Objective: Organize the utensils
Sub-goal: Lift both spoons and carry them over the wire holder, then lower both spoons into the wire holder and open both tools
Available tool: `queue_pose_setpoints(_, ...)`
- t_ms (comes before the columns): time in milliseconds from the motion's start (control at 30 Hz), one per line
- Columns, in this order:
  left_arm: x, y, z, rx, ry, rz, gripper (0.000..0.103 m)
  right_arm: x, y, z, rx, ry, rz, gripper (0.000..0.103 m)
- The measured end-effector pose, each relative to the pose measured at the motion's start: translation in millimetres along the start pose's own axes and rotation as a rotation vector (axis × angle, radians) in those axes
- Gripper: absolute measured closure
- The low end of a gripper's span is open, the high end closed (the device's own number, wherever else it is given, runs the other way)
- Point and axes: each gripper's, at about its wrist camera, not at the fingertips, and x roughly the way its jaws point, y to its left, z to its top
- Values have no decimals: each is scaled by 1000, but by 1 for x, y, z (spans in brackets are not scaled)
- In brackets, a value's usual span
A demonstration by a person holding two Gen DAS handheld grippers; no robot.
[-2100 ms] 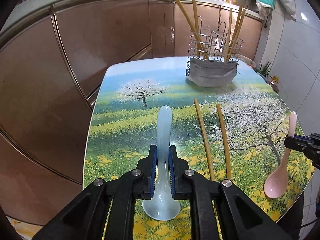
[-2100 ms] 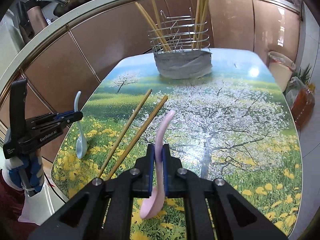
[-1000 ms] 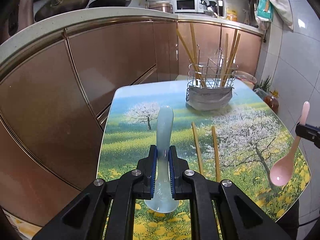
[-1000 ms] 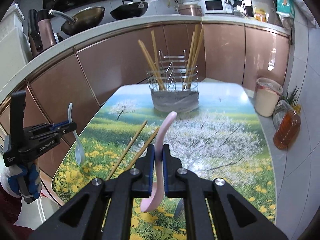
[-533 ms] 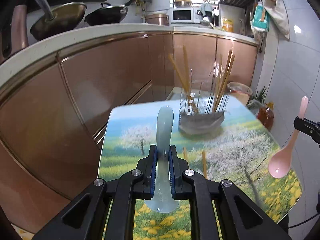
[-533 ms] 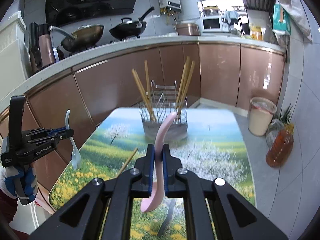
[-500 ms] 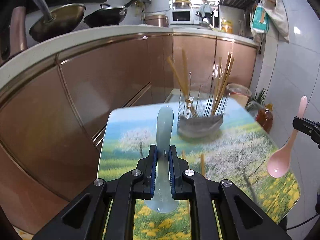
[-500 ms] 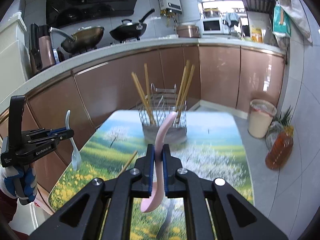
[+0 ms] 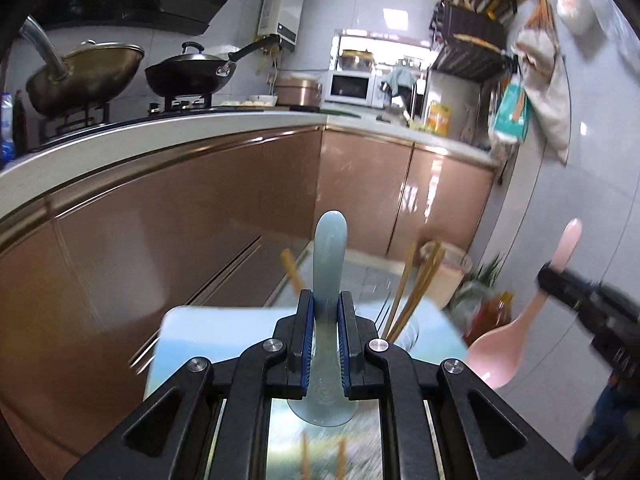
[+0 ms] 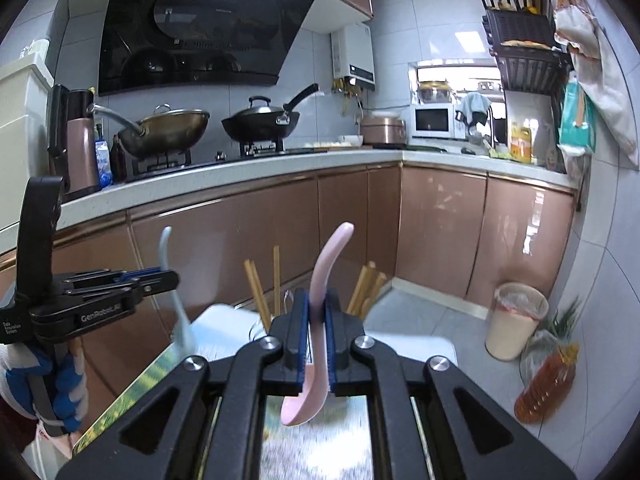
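Above the table [image 9: 192, 332], at twelve o'clock of each claw, light, stiff, likely slippery spoons were clamped mid-handle: blue spoon [image 9: 329, 256] in the left gripper [image 9: 325, 344], pink spoon [image 10: 326, 264] in the right gripper [image 10: 316, 340].

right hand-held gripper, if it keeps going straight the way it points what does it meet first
Probably the chopsticks standing just ahead, behind the pink spoon that the right hand-held gripper grips. Blur makes depth uncertain.
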Motion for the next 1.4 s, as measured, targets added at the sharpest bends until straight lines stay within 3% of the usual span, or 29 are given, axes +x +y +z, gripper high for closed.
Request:
queue_pose_setpoints(233,55,-11,17,-24,-47,-8,92,49,-8,3,-14,-15,-7,96)
queue_pose_setpoints(567,117,-10,-13,-61,-5,-6,92,110,-11,-20,-54,33,-1,96)
queue_pose_setpoints(933,119,2,-38,-81,10,6,92,140,-1,-53,-90,117,14,96)
queue_pose_setpoints(1400,115,9,-46,-128,14,20,91,147,-11,-81,-21,197,47,94)
